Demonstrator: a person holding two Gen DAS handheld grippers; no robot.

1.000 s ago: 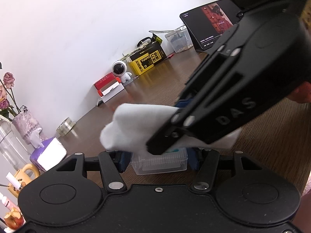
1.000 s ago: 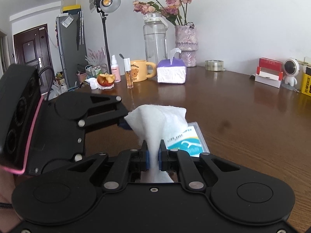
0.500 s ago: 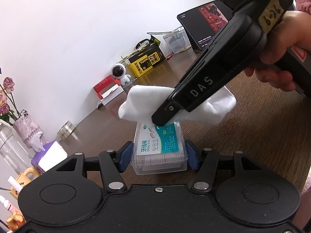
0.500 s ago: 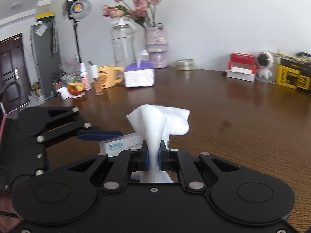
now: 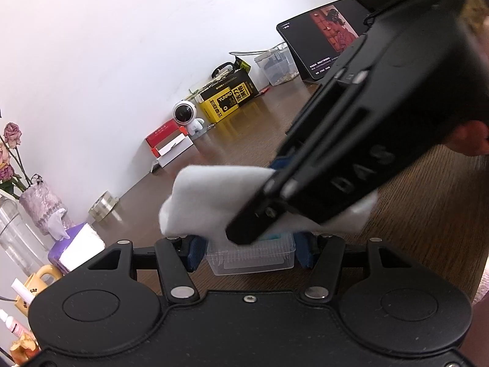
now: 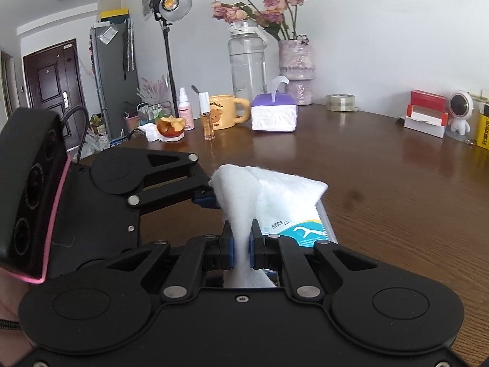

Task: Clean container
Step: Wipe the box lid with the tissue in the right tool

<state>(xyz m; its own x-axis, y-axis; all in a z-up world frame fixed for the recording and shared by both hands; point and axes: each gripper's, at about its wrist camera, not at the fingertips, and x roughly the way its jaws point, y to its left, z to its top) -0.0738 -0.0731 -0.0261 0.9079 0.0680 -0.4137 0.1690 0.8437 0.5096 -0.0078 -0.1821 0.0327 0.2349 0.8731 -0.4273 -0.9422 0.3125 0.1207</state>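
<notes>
On the brown wooden surface (image 6: 382, 165), the left gripper (image 5: 249, 252) is bracing a small clear plastic container (image 5: 250, 255), its jaws closed against the two short ends. The right gripper (image 6: 241, 246) is clamping a folded white cloth (image 6: 269, 189) between its jaws and pressing it across the container's lid, which is largely covered by the fabric in the left wrist view.

To wipe well, the cloth should be travelling flat over the full lid, edge to edge, with light downward pressure; too much force is likely to tip or slide the box out of the left jaws. The left hold should be kept steady and level throughout each stroke.

Legible markings: the right gripper's body is showing the raised letters "DAS". The lid label (image 6: 301, 231) is teal and white with a floss-pick drawing; its small print is unreadable. A yellow-and-black box (image 5: 227, 99) by the wall is reading "YUNMO". The yellow mug (image 6: 227, 114) is bearing part of the word "bear".
</notes>
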